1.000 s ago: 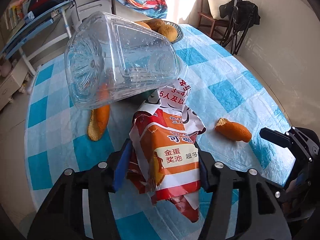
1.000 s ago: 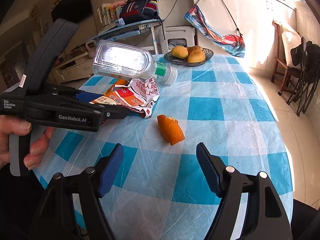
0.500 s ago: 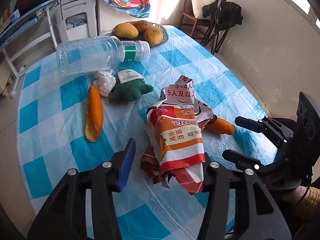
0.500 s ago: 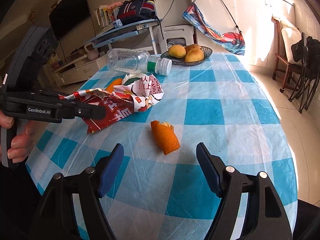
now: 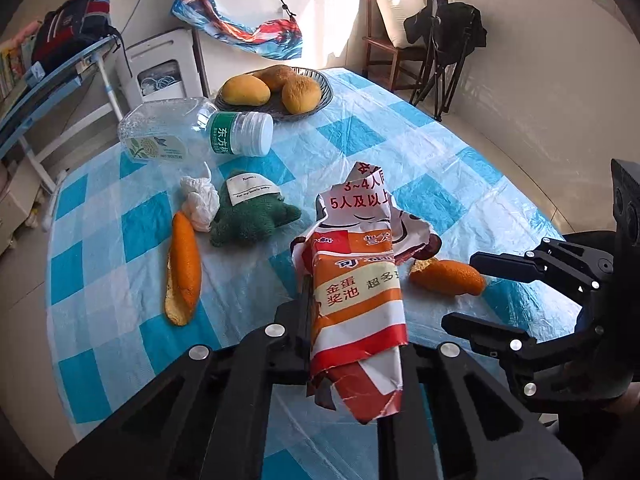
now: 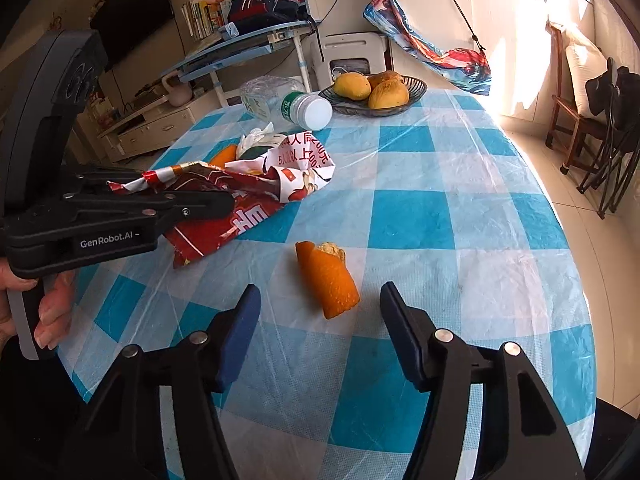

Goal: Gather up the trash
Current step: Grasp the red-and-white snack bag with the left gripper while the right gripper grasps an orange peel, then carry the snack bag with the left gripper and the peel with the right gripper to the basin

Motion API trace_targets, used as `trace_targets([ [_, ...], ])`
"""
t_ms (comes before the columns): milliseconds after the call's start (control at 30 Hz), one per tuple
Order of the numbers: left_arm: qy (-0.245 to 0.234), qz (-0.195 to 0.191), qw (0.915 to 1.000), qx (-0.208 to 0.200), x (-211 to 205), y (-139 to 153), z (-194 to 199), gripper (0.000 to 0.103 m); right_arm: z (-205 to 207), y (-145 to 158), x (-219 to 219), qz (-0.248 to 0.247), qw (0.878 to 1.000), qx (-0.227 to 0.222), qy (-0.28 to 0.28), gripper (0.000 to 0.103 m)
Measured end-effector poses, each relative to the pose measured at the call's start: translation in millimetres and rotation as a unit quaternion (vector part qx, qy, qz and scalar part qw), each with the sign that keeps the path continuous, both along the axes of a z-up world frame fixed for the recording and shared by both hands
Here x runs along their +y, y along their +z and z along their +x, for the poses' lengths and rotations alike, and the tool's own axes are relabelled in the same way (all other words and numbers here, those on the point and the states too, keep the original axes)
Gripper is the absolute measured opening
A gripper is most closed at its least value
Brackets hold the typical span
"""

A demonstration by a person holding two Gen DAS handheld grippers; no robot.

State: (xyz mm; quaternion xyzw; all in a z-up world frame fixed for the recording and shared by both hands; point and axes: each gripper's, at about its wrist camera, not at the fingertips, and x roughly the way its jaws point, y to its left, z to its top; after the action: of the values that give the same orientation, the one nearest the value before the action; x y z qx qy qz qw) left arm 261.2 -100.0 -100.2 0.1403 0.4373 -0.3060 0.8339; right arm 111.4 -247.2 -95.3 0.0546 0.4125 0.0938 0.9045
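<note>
My left gripper [image 5: 352,300] is shut on a crumpled red, orange and white snack wrapper [image 5: 356,280] and holds it above the table; the wrapper also shows in the right wrist view [image 6: 240,192]. My right gripper [image 6: 320,316] is open, its fingers either side of an orange peel piece [image 6: 328,276] on the checked tablecloth; the peel also shows in the left wrist view [image 5: 448,278]. A long orange peel [image 5: 184,268], a white crumpled tissue [image 5: 200,200] and a clear plastic bottle [image 5: 192,132] lying on its side are further back.
A green knitted toy [image 5: 248,216] lies beside the tissue. A dark bowl of fruit [image 5: 276,88] stands at the far side of the round table [image 6: 460,220]. Chairs [image 6: 592,112] stand to the right, a desk and white stool behind.
The left gripper has pulled back from the bottle and closed on the wrapper, lifting it. The bottle now lies on the table. The right gripper has moved closer to the small peel.
</note>
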Motion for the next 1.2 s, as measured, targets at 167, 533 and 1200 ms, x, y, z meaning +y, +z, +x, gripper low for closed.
trace_targets([
  [167,0.030,-0.071,0.9970,0.008,36,25,5,0.007,-4,-1,-6,0.012,1.000,0.000,-0.002,0.021],
  [533,0.170,-0.151,0.9738,-0.007,153,55,10,0.007,-21,14,6,0.050,0.998,-0.024,0.015,0.017],
  [1200,0.340,-0.151,0.9283,-0.001,265,58,9,0.007,-4,67,95,0.090,0.988,-0.069,0.107,0.015],
])
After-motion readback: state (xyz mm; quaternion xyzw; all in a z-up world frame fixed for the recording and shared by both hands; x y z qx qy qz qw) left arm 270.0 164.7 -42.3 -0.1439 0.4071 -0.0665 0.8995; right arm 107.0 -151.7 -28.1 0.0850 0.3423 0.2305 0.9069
